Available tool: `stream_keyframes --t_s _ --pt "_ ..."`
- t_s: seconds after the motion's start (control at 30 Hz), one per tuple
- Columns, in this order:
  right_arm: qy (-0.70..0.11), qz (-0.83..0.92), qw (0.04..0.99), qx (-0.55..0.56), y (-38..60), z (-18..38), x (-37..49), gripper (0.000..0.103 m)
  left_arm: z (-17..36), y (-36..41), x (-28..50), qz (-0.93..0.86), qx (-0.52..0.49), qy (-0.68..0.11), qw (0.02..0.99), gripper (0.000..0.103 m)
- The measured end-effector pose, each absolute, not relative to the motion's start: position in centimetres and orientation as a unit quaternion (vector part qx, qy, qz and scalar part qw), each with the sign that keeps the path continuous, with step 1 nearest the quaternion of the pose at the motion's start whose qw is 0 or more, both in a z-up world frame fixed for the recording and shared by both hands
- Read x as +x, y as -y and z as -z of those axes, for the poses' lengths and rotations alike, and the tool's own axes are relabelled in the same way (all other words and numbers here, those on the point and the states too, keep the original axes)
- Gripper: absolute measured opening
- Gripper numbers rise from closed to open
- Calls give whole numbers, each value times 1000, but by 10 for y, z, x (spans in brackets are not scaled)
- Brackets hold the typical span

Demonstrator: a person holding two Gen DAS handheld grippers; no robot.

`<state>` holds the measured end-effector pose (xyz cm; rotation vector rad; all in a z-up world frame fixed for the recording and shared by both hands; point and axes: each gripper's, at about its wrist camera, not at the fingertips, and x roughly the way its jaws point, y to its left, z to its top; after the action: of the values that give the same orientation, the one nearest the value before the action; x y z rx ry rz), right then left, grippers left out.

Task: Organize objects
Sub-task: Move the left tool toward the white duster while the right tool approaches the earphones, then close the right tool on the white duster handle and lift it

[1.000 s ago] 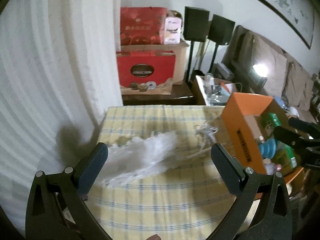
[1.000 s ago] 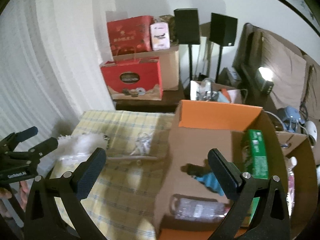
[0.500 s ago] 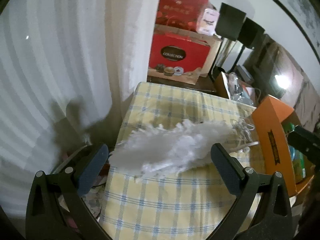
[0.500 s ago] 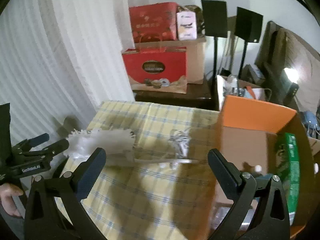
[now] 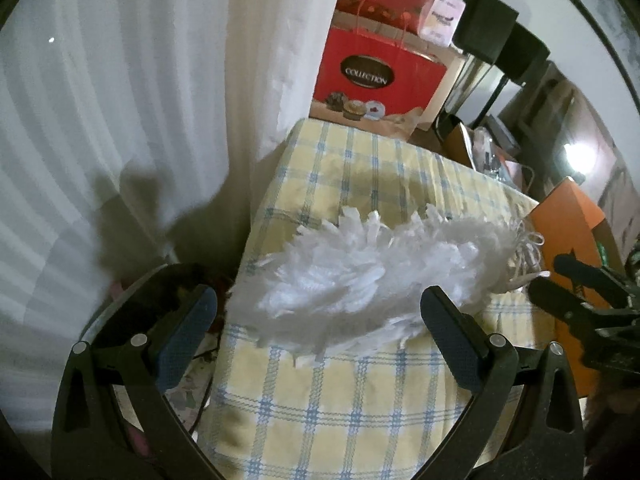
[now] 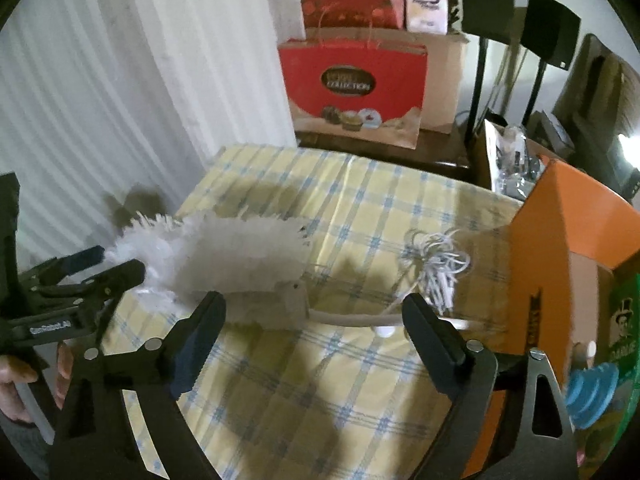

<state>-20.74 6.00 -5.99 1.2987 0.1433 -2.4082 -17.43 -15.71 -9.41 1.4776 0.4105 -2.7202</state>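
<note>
Both grippers have descended toward the white duster [image 5: 360, 280] on the desk [image 5: 340, 408]. The left gripper [image 5: 320, 324] stands wide apart, empty. The right gripper [image 6: 316, 336] has just been closing, nothing gripped.

Fluffy white duster [image 5: 360, 276] flat on checked tablecloth [image 5: 340, 412]

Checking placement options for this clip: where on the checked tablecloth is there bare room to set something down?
The far strip of the checked tablecloth, between the white duster and the red gift bag, is bare. So is the near patch below the duster's handle. It is crowded mid-table around the duster and cord bundle, and against the orange box.
</note>
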Motion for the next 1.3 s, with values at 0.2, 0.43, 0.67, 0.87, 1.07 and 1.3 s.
stream_keyframes --t_s 0.2,0.43,0.67,0.87,1.07,1.3 --pt "-82 847 202 484 -47 81 -213 74 103 156 -179 864 479 -153 -5 102" --pt "-82 842 205 493 -41 93 -220 62 110 150 -185 858 486 -165 -16 101" --pt "-82 841 212 491 -34 99 -226 51 116 141 -191 850 495 -180 -31 95" --pt "-76 838 230 490 -32 102 -224 29 117 134 -196 848 494 -187 -45 80" --pt "-72 841 229 484 -34 100 -225 23 113 137 -198 850 489 -190 -48 66" --pt "-77 844 229 478 -38 98 -221 18 115 158 -205 840 486 -241 -30 81"
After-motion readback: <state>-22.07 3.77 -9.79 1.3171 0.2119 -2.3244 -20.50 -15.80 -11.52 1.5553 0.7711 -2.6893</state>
